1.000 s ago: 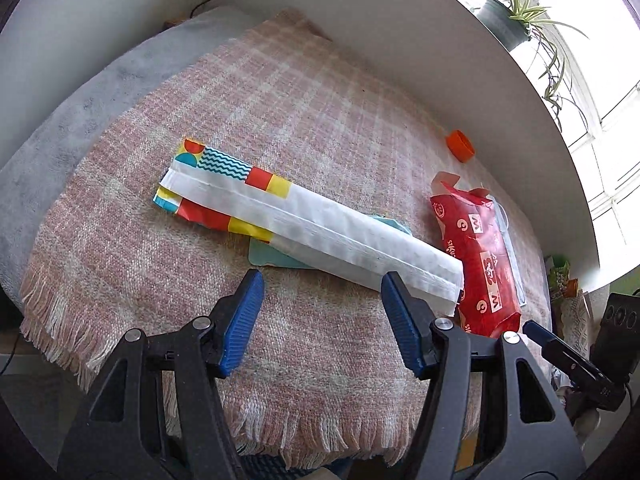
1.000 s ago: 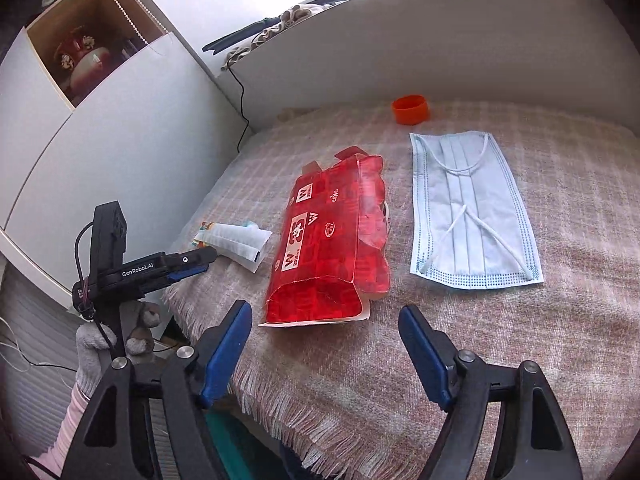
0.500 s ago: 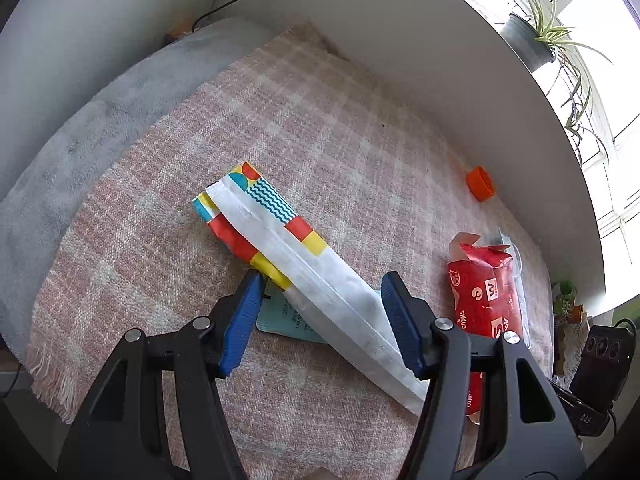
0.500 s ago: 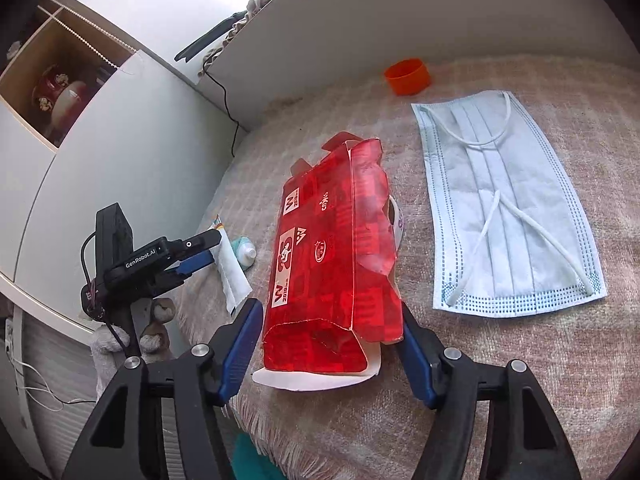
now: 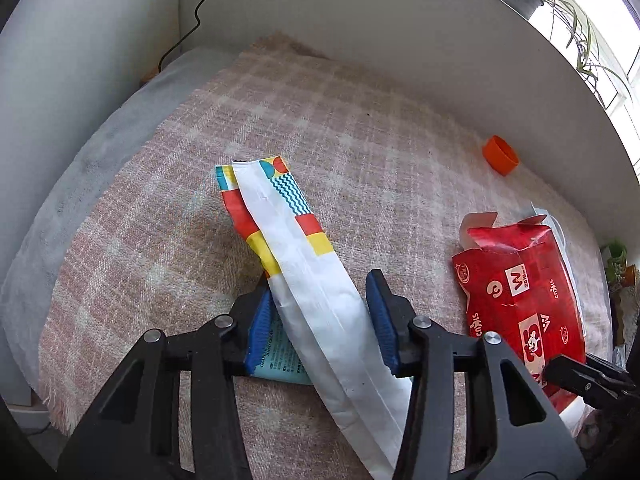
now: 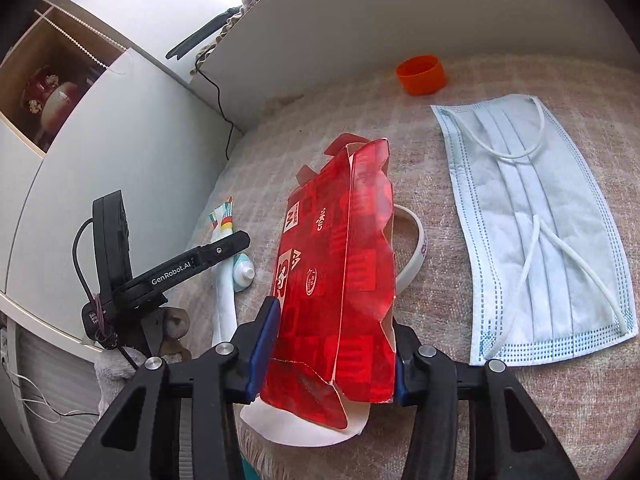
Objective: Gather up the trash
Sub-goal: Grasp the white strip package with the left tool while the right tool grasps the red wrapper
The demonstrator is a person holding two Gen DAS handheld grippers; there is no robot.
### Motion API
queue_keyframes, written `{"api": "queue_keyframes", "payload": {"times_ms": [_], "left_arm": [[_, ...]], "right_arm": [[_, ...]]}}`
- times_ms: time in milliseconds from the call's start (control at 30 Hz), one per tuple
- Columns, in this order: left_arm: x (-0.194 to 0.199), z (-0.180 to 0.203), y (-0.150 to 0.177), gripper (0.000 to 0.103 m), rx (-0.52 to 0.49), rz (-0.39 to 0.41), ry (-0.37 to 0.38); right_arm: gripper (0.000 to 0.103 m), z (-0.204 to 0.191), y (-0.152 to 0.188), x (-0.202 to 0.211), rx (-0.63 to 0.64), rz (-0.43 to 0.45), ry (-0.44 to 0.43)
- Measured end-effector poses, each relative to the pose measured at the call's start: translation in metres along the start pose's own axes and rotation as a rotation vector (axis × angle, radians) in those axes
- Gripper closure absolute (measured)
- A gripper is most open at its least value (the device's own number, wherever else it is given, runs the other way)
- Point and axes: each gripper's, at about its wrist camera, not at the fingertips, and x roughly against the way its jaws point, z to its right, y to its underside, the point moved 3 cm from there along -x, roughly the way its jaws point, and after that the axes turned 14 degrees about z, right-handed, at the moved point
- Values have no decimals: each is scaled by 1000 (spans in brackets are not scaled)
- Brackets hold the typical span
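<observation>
1. Left wrist view: left gripper [image 5: 326, 322], fingers just closing, straddles the white paper wrapper [image 5: 316, 300] left of the red carton [image 5: 520, 300]; the thin paper may slide free.
2. Right gripper [image 6: 332, 344], fingers closing, squeezes the carton, which may buckle.

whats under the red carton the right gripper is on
A white paper disc pokes out beneath the red carton at its near end, and a white curved rim shows on its right. What joins them is covered.
</observation>
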Motion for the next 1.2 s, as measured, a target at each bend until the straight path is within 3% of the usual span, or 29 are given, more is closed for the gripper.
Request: {"api": "queue_keyframes", "payload": {"times_ms": [267,467,967,1200], "left_arm": [[12,-4,0,79,30,29,49],[35,-8,-4,85,54,68,85],[105,-1,6,88,34,135,169],[141,-6,25,88,35,155,187]], "right_arm": [[82,-27,-1,9,117,50,14],[94,-45,-2,21,198,98,49],[95,-74,13,70,335,184,100],[95,-87,35,100,378,207,76]]}}
